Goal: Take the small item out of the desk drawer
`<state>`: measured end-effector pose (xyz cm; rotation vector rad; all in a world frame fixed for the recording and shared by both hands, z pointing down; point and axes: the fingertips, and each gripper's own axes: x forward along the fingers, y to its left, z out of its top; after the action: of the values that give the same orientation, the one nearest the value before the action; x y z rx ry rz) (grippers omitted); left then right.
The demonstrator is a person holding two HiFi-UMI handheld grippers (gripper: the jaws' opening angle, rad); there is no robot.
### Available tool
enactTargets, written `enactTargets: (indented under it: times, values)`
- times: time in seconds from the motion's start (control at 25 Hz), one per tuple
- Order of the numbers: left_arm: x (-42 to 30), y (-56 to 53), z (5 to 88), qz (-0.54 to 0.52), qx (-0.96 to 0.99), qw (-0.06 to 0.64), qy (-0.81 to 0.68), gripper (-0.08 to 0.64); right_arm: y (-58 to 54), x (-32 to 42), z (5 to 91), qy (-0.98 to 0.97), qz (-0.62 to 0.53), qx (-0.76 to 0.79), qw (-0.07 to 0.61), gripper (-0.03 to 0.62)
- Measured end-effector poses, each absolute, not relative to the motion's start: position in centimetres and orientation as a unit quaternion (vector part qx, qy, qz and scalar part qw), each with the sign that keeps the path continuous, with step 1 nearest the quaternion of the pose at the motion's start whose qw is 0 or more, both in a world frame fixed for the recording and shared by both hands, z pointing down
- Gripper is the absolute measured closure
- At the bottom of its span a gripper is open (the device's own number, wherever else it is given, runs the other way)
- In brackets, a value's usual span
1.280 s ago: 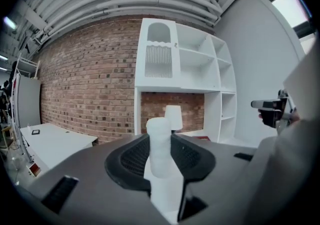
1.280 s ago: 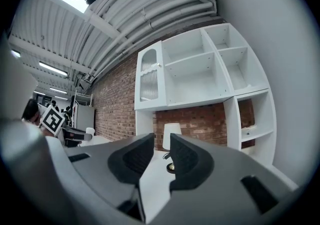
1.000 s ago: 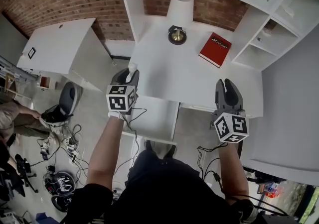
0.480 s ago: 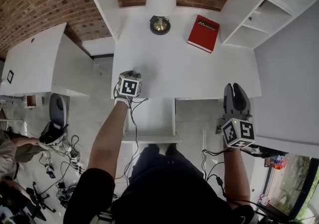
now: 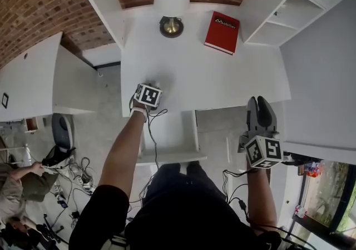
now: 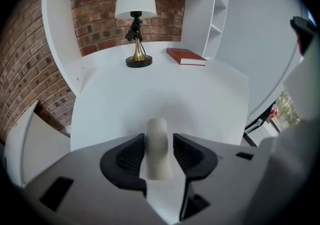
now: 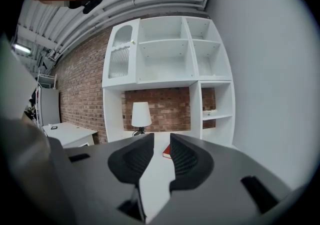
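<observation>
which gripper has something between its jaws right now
The left gripper: a small white cylinder sits between its jaws, which have just been opening. The right gripper has nothing between its jaws, only a bare gap.

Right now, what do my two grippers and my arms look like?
Both the left gripper and the right gripper have dark, rounded jaws with ribbed pads on grey bodies. Each carries a white cube with black square markers. Thin black cables trail from both. The person wears a black short-sleeved top.
</observation>
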<state>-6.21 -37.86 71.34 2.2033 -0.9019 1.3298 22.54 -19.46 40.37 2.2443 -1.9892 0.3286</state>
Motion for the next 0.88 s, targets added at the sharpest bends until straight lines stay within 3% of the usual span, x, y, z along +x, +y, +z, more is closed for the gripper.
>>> enactTargets:
  times: [0.88]
  values:
    - [-8.7, -35.6, 60.0, 0.347, 0.833, 0.153, -0.404, 0.362, -21.0, 19.1, 38.2, -0.711, 0.086, 0.696, 0.05, 0.506]
